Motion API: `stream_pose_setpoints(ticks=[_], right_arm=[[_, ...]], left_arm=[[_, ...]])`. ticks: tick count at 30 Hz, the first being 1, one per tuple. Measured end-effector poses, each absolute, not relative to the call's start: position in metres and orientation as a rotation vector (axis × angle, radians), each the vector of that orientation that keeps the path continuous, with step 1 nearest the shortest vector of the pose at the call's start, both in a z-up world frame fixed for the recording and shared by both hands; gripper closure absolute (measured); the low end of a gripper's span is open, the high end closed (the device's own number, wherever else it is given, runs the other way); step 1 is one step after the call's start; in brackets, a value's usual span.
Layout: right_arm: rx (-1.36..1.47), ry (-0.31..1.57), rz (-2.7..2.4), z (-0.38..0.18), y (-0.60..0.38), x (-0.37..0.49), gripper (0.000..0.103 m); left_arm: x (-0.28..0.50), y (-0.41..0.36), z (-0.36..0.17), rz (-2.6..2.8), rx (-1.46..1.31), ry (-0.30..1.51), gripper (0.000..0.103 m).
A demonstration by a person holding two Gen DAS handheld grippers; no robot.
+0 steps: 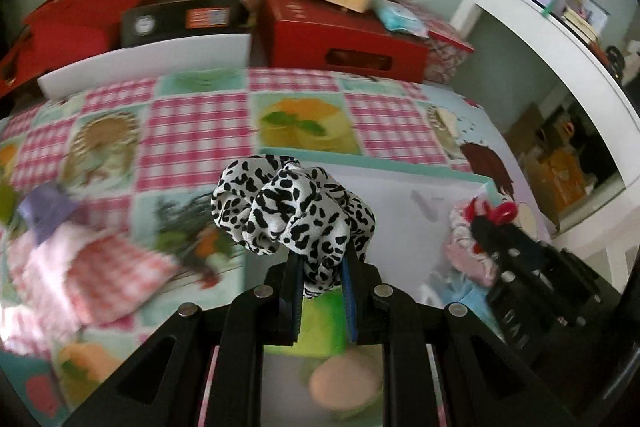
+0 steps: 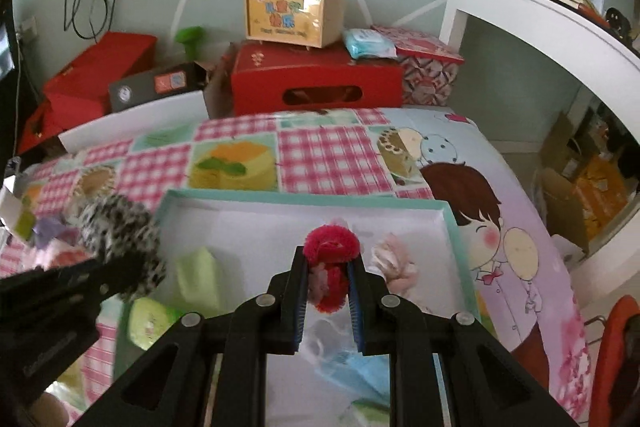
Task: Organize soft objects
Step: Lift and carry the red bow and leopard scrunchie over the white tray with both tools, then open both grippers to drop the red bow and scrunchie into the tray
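**Now both grippers hold scrunchies over the tray**

Up above the bed, the left gripper (image 1: pixel 322 277) has its jaws nearly closed on a black-and-white spotted scrunchie (image 1: pixel 292 213). Beside it, the right gripper (image 2: pixel 328 281) pinches a red fuzzy scrunchie (image 2: pixel 331 247) the same way. Both hang over the teal-rimmed white tray (image 2: pixel 454 227), where a pale pink scrunchie (image 2: pixel 394 261) already lies.

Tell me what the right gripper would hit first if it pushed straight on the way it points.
Probably the white floor of the teal-rimmed box: the right gripper, shut on the red scrunchie, points down into it. Depth is uncertain.
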State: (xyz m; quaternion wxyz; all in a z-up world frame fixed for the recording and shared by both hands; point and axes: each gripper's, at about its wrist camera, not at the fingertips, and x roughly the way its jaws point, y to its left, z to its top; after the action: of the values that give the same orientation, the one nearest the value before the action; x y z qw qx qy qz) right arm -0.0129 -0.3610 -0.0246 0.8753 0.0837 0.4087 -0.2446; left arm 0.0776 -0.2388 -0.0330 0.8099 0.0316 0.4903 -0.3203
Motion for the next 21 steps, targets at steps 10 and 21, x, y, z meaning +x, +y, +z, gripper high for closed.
stream_pose_setpoints(ticks=[10,21], right_arm=[[0.189,0.910,-0.479,-0.057,-0.364,-0.003,0.083],[0.219,0.935,-0.492,-0.063,-0.365,0.001,0.079]], left_arm=[[0.078,-0.247,-0.065,-0.716,0.087,1.066,0.085],[0.079,-0.241,-0.061,-0.735,0.056,1.081,0.042]])
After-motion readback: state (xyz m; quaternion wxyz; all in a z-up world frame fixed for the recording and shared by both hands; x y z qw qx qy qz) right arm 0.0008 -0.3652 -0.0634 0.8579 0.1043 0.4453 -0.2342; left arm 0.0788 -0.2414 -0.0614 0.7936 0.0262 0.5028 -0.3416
